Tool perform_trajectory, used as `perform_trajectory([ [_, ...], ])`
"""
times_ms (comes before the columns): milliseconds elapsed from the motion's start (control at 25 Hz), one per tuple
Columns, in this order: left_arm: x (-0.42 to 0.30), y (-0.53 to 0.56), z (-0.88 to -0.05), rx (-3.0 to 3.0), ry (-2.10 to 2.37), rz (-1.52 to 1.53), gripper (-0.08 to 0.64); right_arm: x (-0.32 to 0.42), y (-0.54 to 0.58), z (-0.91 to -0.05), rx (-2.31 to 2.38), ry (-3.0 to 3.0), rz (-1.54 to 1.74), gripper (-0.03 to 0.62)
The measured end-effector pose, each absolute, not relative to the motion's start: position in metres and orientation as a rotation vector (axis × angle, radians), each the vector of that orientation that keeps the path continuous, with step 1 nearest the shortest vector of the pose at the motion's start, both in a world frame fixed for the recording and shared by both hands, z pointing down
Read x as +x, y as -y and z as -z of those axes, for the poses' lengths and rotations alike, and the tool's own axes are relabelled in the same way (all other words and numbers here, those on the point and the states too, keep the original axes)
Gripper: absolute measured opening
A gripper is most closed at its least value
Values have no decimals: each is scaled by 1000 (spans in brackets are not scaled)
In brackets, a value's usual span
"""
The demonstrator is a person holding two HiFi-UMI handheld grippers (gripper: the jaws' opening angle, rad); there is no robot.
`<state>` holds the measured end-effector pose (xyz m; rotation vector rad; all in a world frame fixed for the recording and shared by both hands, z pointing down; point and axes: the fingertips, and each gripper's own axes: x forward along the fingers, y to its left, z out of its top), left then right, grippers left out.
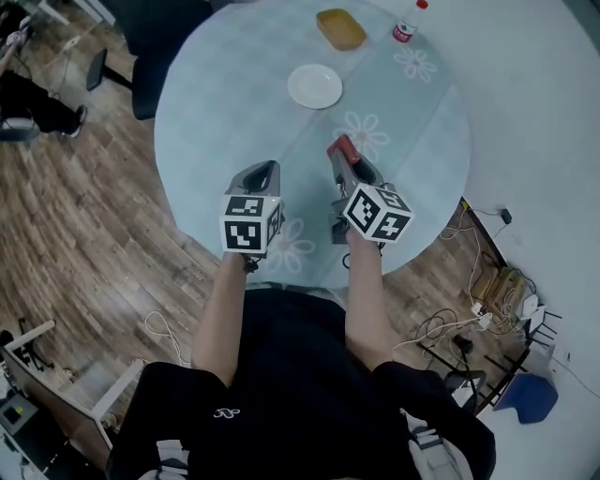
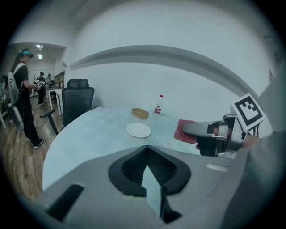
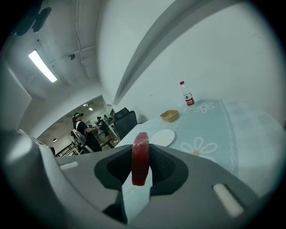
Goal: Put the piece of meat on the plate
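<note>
A flat red piece of meat [image 3: 140, 156] stands on edge between the jaws of my right gripper [image 3: 141, 150], which is shut on it. In the head view the meat [image 1: 340, 147] sticks out of the right gripper [image 1: 345, 155] above the near part of the round table [image 1: 216, 103]. The white plate [image 1: 315, 86] lies further out toward the middle of the table, ahead and slightly left. My left gripper [image 1: 266, 170] hovers beside the right one, shut and holding nothing. From the left gripper view [image 2: 146, 147] the plate [image 2: 138, 130] lies ahead and the meat [image 2: 183, 131] is at the right.
A yellow-brown tray [image 1: 340, 28] and a red-capped bottle [image 1: 405, 25] stand at the table's far side. A black office chair [image 1: 150, 37] is at the far left of the table. Cables [image 1: 487, 291] lie on the floor to the right. People [image 2: 24, 89] stand in the background.
</note>
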<state>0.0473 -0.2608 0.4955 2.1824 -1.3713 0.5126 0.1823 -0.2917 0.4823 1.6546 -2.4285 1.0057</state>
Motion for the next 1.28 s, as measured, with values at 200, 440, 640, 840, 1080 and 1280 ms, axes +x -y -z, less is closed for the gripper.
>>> perform_trajectory([
  [200, 50, 286, -510, 2175, 1328, -524, -5, 186, 320, -503, 1667, 2366, -1045, 100],
  [440, 36, 317, -519, 2154, 1308, -499, -5, 162, 358, -538, 1626, 2292, -1086, 100],
  [640, 24, 343, -532, 2118, 1297, -423, -5, 146, 398, -565, 1534, 2254, -1084, 100],
  [840, 18, 353, -554, 2076, 1266, -430, -5, 134, 451, -582, 1430, 2252, -1083, 101],
  [1080, 2, 361, -577, 1997, 1285, -431, -5, 120, 512, -604, 1336, 2191, -1021, 100],
  [1280, -9, 361, -585, 1962, 1301, -421, -5, 117, 538, -617, 1345, 2201, -1207, 101],
])
